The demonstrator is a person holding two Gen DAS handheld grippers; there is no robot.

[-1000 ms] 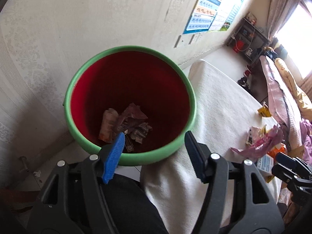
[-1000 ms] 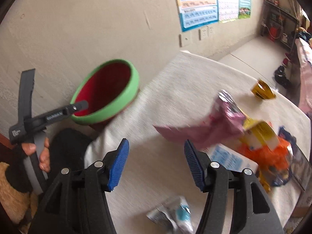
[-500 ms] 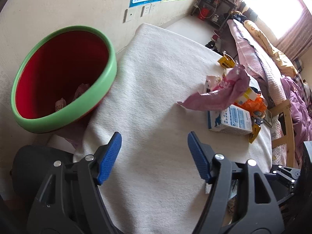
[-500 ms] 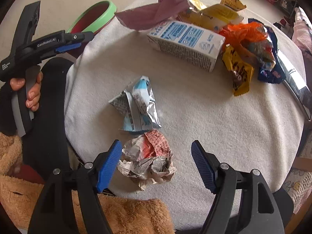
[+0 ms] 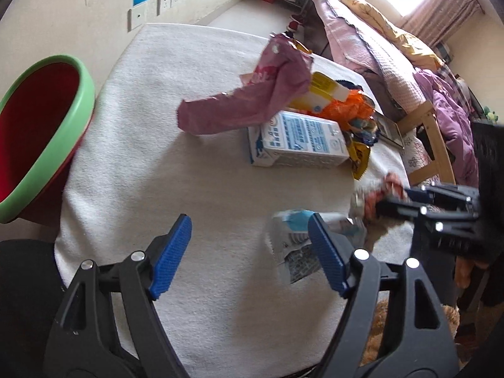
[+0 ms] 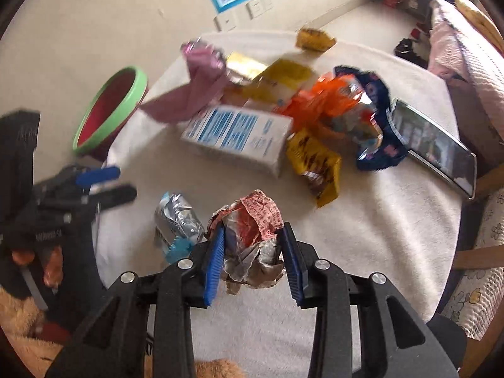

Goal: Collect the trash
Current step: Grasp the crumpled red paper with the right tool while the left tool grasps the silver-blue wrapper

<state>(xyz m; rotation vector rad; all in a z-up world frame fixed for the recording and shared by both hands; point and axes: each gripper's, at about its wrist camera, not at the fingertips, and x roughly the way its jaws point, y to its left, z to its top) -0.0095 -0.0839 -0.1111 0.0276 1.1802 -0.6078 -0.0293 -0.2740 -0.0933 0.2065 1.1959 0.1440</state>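
**Crumpled wrapper clamped at near table edge**

Crumpled red-and-silver wrapper sits pinched between the right gripper pads, at the table near edge. Silver-blue packet just left. Left gripper jaws apart, empty. Green-rimmed bin beside table's left edge.

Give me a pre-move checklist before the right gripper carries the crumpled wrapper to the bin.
1. Grip: right gripper shut on the crumpled wrapper, a pad on each side: ok.
2. Wrapper clear of the tablecloth: cannot tell.
3. Silver-blue packet lies close beside the wrapper; snagging on lift: cannot tell.
4. Bin mouth open and facing the table: ok.
5. Path to the bin: left gripper sits between wrapper and bin: not ok.
6. Left gripper open, holding nothing, packet near its right pad: ok.
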